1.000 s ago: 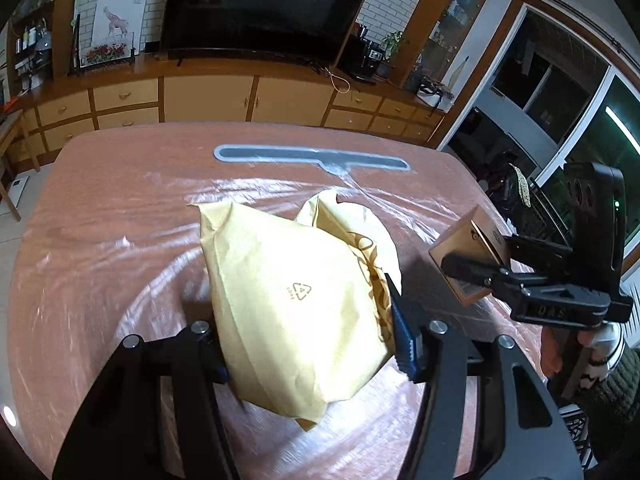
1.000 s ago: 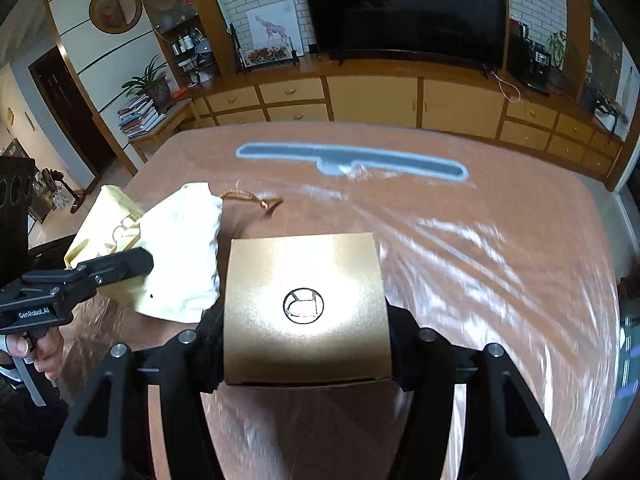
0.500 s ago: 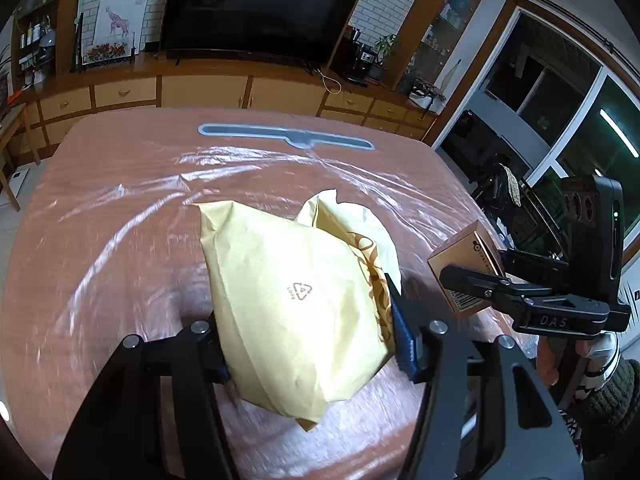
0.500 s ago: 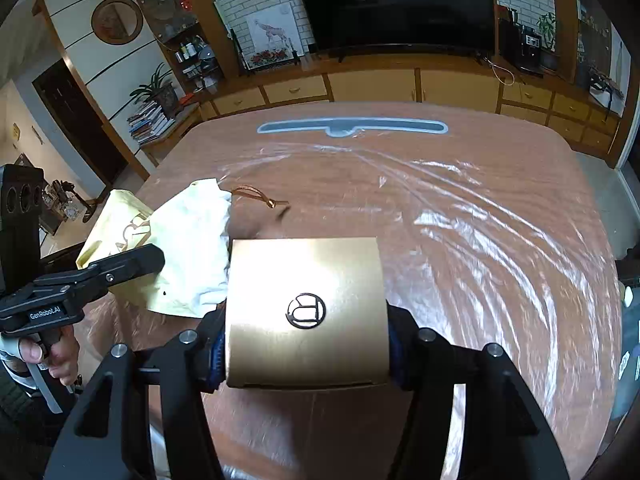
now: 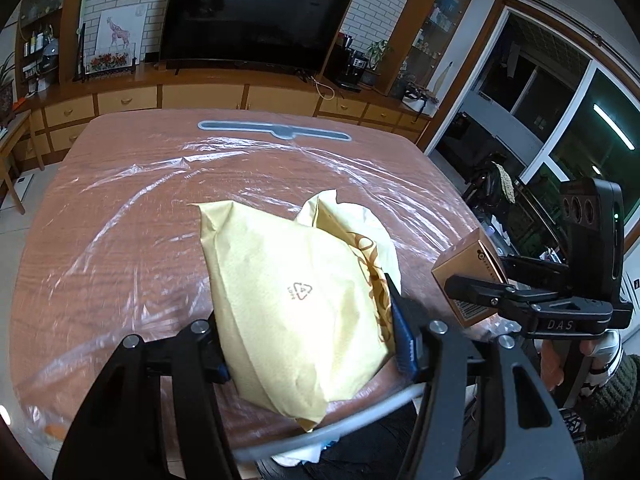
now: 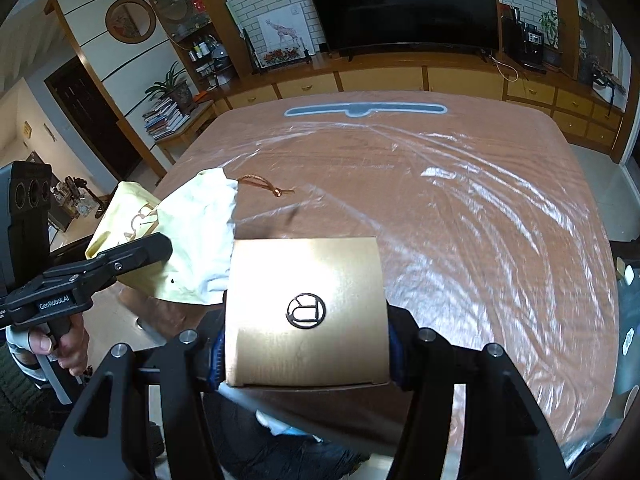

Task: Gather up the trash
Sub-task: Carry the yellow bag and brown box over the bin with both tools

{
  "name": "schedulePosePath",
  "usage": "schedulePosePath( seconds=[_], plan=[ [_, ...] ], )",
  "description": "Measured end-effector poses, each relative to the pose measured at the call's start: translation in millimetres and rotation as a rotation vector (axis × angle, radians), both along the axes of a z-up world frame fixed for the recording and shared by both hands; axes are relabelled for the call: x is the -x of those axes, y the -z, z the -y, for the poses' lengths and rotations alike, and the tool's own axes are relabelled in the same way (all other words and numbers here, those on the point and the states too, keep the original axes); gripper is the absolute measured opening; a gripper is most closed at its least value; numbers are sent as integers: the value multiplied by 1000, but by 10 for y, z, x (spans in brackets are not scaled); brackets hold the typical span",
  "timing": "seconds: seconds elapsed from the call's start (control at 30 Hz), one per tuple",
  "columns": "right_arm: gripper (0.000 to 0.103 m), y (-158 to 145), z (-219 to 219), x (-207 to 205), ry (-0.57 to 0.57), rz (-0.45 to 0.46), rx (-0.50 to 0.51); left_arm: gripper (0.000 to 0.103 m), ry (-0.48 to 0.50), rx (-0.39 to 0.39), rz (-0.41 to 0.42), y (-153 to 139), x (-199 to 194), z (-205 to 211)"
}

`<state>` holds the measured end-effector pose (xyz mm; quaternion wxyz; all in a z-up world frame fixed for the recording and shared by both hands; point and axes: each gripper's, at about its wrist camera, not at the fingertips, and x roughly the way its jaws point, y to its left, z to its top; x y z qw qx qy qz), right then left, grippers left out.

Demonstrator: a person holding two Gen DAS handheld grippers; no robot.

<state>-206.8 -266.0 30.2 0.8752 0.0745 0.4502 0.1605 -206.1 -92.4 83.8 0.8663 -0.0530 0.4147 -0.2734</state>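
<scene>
Fingers (image 6: pixel 394 344) clamp gold box (image 6: pixel 306 308), logo up.

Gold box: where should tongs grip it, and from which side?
Across its two flat side walls, coming from the near edge, as the right tongs do now. The gold box is squat with parallel sides, so pads seat flat; its wide logo face gives nothing to pinch. The left tongs hold the yellow paper bag.
</scene>
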Motion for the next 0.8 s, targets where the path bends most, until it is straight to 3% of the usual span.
schedulePosePath(
  seconds=[0.6, 0.8],
  plan=[
    [58, 44, -162, 824, -94, -43, -24, 59, 88, -34, 19, -105, 924, -78],
    [58, 137, -243, 1053, -124, -71, -16, 59, 116, -47, -12, -21, 1172, -91]
  ],
)
